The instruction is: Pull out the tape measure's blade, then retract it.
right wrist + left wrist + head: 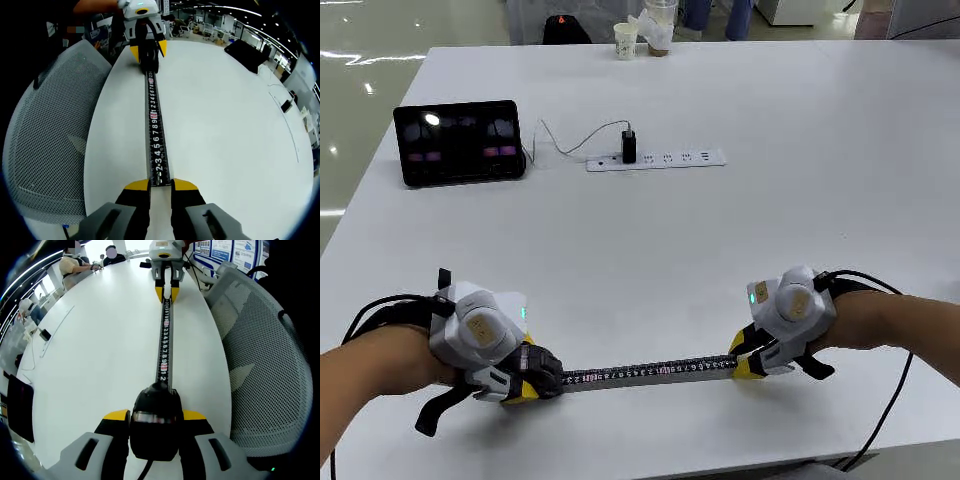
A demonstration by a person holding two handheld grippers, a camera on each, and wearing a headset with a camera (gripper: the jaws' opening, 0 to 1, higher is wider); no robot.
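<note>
While the left gripper point(156, 415) clamps its jaws around the black tape measure case point(156, 437) near the front edge of the white surface point(720, 230), the right gripper point(160, 186) pinches the free end of the blade point(152, 120). The blade runs taut and straight between the two, either resting on the surface or just above it; I cannot tell which. The pull-out looks done or nearly so, and the retract step lies ahead.

The main hazard, as I judge it, is the spring. Should the right jaws let go all at once, the blade would whip back and its tip would slam into the case, perhaps jolting the case out of the left jaws' hold. The thin tip offers little to grip, so a slip under tension could cause the same. Twisting either hand would likely kink the blade. Walking the right gripper toward the case while holding on seems the safer course.
</note>
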